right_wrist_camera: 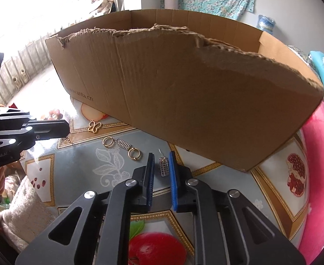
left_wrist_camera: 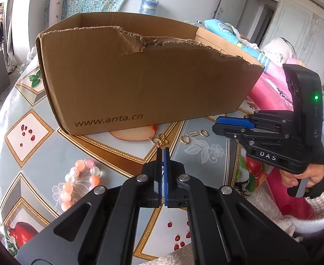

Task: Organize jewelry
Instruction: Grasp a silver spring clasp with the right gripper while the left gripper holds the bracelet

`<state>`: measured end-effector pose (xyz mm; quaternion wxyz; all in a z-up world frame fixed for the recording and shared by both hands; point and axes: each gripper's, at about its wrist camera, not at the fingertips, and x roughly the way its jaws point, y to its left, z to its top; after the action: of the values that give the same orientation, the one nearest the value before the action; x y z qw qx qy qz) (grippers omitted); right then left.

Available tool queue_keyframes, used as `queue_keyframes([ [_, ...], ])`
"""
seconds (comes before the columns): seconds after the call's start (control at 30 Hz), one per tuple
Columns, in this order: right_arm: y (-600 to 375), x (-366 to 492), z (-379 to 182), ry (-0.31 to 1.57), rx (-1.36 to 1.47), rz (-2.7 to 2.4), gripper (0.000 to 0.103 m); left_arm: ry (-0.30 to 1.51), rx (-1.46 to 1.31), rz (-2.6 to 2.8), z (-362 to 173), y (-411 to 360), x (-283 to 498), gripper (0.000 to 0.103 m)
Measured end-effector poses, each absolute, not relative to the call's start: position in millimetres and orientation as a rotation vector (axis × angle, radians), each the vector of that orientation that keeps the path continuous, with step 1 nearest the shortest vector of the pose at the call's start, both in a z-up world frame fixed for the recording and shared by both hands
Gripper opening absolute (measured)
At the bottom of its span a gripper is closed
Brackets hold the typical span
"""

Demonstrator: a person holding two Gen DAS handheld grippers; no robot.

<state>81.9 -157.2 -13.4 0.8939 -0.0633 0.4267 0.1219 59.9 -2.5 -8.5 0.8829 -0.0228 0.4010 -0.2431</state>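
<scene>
The right tongs (right_wrist_camera: 162, 170) stand at a narrow gap with a small silver abacus-shaped earring (right_wrist_camera: 163, 165) lying on the surface (right_wrist_camera: 108, 172) between the pads. A sliver of daylight shows on either side of it, so the pads do not seem to press on it. The left tongs (left_wrist_camera: 163, 154) are fully closed, and a thin pale sliver shows in the seam between their pads; what it is cannot be told.

Just beyond the left tongs lies a gold butterfly charm (left_wrist_camera: 160, 141). Ahead and to their right sit two gold hoops (left_wrist_camera: 185, 139) with a second silver abacus earring (left_wrist_camera: 192, 133) between them. To their near left a pink and white bead bracelet (left_wrist_camera: 80, 182) rests on the patterned cloth.

Past all of these stands the open cardboard box (right_wrist_camera: 184, 84), its near wall torn along the top. Its floor is hidden, so whether any jewelry is inside cannot be told. At least five loose pieces are outside it, so the sorting looks to be at an early or middle stage.

The box's ragged rim rises above both tongs, so any drop-in would need a lift over it. Open surface between the pieces and the tongs is modest. Pink bedding (right_wrist_camera: 323, 154) crowds the right edge beyond the right tongs.
</scene>
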Motion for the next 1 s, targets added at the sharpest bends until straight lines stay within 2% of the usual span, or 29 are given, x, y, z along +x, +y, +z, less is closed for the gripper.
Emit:
queue_keyframes([
  [0.23,-156.6,92.4,-11.7,0.896,-0.121,0.271,0.004,0.835,-0.045,-0.505,-9.3,-3.8,61.8,0.0],
  [0.63,-201.9,81.9,11.9,0.826,0.185,0.284,0.004,0.829,-0.049,-0.501,-12.3,-2.3,60.8,0.0],
  [0.83,-201.3,77.1,8.5,0.847,0.168,0.281,0.004,0.824,-0.046,-0.503,-11.5,-1.8,57.7,0.0],
  [0.9,-197.9,72.9,3.9,0.874,0.128,0.273,0.007,0.827,-0.046,-0.503,-12.6,-1.5,57.5,0.0],
  [0.97,-193.8,73.1,1.6,0.884,0.079,0.26,0.031,0.828,-0.048,-0.502,-12.2,-1.6,57.9,0.0],
  [1.0,-187.4,73.3,0.4,0.875,0.046,0.252,0.035,0.828,-0.048,-0.502,-12.0,-1.6,58.0,0.0],
])
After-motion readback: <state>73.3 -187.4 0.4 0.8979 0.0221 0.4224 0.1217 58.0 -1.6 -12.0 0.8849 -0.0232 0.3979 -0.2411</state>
